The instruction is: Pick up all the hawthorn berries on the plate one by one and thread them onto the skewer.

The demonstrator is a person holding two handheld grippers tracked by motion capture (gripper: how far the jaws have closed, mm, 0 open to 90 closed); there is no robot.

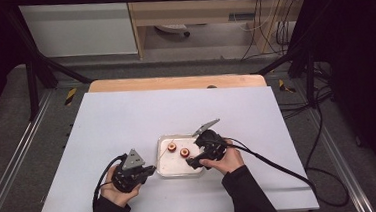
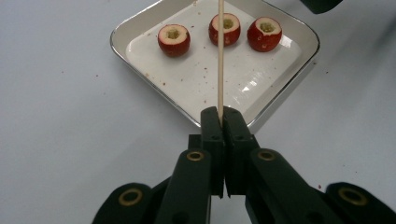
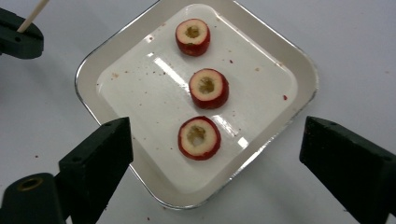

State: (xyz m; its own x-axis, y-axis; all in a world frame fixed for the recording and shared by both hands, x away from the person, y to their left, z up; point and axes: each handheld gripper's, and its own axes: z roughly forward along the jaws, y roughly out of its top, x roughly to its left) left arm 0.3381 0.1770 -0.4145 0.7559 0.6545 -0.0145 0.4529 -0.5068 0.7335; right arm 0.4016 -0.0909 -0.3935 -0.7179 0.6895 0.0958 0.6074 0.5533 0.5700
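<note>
Table [image 1: 127, 120]: a white-topped work surface, a person's two hands reaching in from its near edge.
Tray [image 3: 299, 70]: square, white with a metal rim, set near the table's front middle, flecked with red crumbs.
Right gripper [image 3: 212, 154]: jaws spread wide, poised above the tray over the nearest fruit, gripping nothing.
Left gripper [image 2: 223, 116]: jaws clenched on the skewer, just beside the tray's corner.
Fruits [image 3: 206, 87]: three red cored pieces lying in a row in the tray.
Skewer [image 2: 220, 51]: thin wooden stick, reaching out over the tray.
</note>
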